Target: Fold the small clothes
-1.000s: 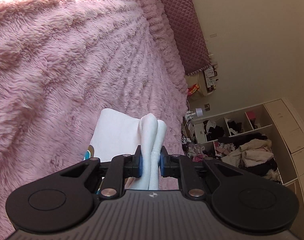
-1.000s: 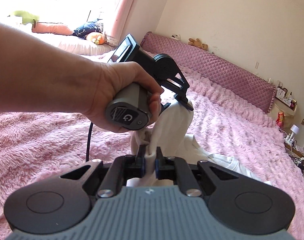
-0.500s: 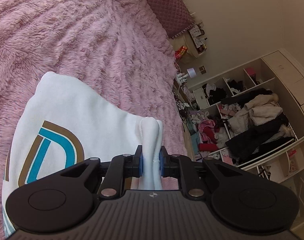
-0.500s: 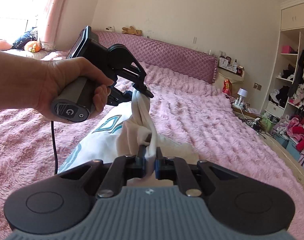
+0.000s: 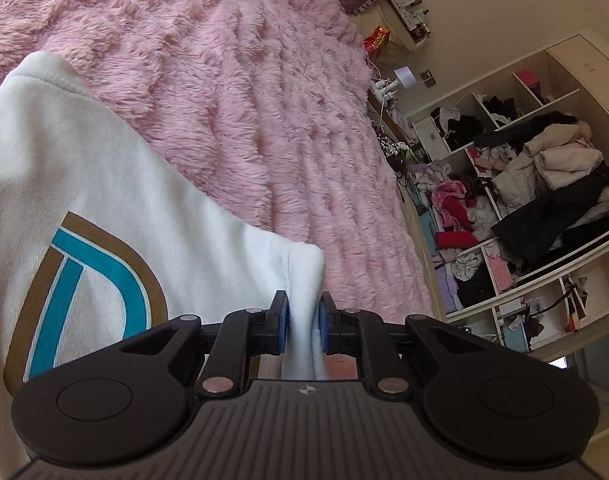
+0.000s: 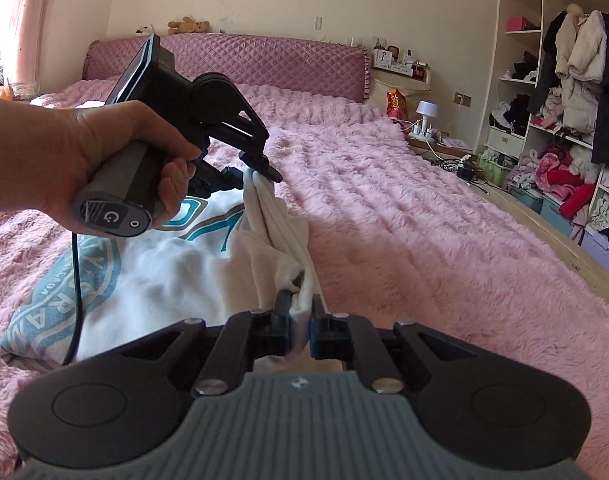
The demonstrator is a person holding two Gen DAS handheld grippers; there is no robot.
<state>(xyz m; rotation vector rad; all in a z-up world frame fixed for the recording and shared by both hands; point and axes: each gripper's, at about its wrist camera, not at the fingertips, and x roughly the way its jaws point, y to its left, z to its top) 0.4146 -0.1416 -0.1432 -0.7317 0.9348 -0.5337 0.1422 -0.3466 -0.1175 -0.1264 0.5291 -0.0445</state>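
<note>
Now — left gripper (image 5: 303, 322) clamped on white shirt (image 5: 104, 184) | right gripper (image 6: 300, 322) clamped too

Fluffy pink bedspread (image 5: 244, 92); quilted headboard (image 6: 264, 60) — cluttered open wardrobe shelves (image 5: 536, 200); bedside lamp (image 6: 426, 114)

The white garment (image 6: 176, 264), bunched up off the pink blanket (image 6: 404, 232) 1 s ago, has been drawn out & is now spread flat w/ its teal print showing. Both views have been swung round: headboard (image 6: 264, 60) & shelves (image 5: 524, 200) are seen more squarely, & the left hand (image 6: 84, 160) is seen lower, nearer the blanket.
</note>
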